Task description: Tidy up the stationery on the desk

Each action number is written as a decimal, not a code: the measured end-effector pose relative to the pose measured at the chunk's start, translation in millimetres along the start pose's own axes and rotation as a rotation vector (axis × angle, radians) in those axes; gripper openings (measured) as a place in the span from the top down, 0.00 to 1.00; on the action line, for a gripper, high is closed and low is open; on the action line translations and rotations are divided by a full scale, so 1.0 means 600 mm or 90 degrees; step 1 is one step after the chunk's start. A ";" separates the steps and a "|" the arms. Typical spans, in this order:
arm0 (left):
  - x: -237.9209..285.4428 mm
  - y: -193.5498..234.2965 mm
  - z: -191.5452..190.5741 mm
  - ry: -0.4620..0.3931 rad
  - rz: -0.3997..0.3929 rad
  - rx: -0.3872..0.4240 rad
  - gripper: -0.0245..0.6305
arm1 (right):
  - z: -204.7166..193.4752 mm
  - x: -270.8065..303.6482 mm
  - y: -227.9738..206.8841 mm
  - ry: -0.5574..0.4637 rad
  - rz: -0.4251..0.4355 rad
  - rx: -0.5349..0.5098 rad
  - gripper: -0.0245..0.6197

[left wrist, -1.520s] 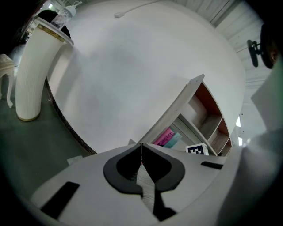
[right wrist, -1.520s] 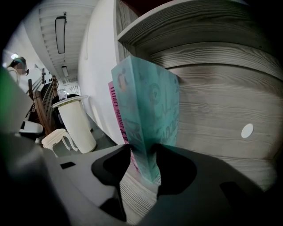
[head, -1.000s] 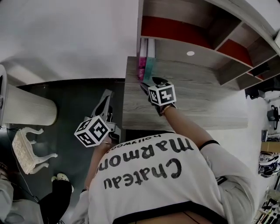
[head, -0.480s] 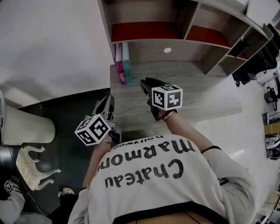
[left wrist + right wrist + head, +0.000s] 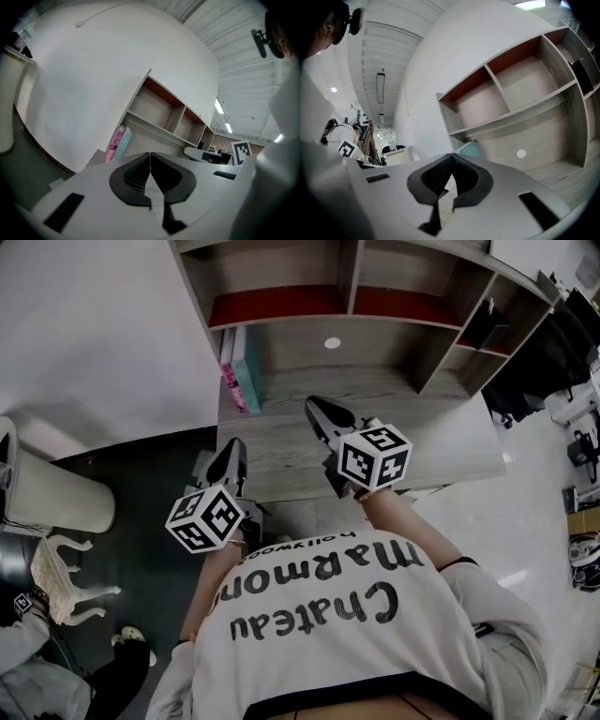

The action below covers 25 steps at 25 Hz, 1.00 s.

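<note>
Grey wooden desk (image 5: 441, 432), pink book (image 5: 230, 382), teal book (image 5: 247, 381) upright, rear left

Desk (image 5: 450, 444): bare wood surface open from the front edge; upright books (image 5: 239, 379) stand at its back left corner, shelf unit (image 5: 281, 307) rises along the rear, dividers splitting its compartments

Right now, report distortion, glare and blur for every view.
Head view: sharp, but the shelf unit splays outward. Left gripper view: heavy fisheye, dark corners, bright ceiling strips. Right gripper view: the shelves bow, glare at the top edge, the near fingers look slightly soft.
</note>
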State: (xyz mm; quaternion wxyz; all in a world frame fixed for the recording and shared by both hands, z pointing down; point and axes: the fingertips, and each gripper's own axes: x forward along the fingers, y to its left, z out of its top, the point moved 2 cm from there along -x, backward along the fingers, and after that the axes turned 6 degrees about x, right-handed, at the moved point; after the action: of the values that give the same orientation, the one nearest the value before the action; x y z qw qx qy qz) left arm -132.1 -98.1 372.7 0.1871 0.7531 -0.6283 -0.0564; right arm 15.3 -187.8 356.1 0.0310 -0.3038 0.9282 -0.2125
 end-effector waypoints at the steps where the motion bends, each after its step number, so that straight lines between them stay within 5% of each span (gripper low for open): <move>1: -0.007 -0.011 -0.008 -0.002 0.005 -0.002 0.94 | -0.003 -0.014 0.001 -0.003 0.007 -0.010 0.94; 25: -0.180 -0.184 -0.156 -0.006 0.084 -0.028 0.94 | -0.113 -0.253 0.002 0.087 0.022 -0.036 0.94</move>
State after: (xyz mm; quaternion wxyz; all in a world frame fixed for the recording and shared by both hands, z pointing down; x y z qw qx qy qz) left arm -21.9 41.9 404.2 0.2040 0.7052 -0.6762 -0.0616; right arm 125.4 -73.8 406.1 -0.0371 -0.2731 0.9389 -0.2062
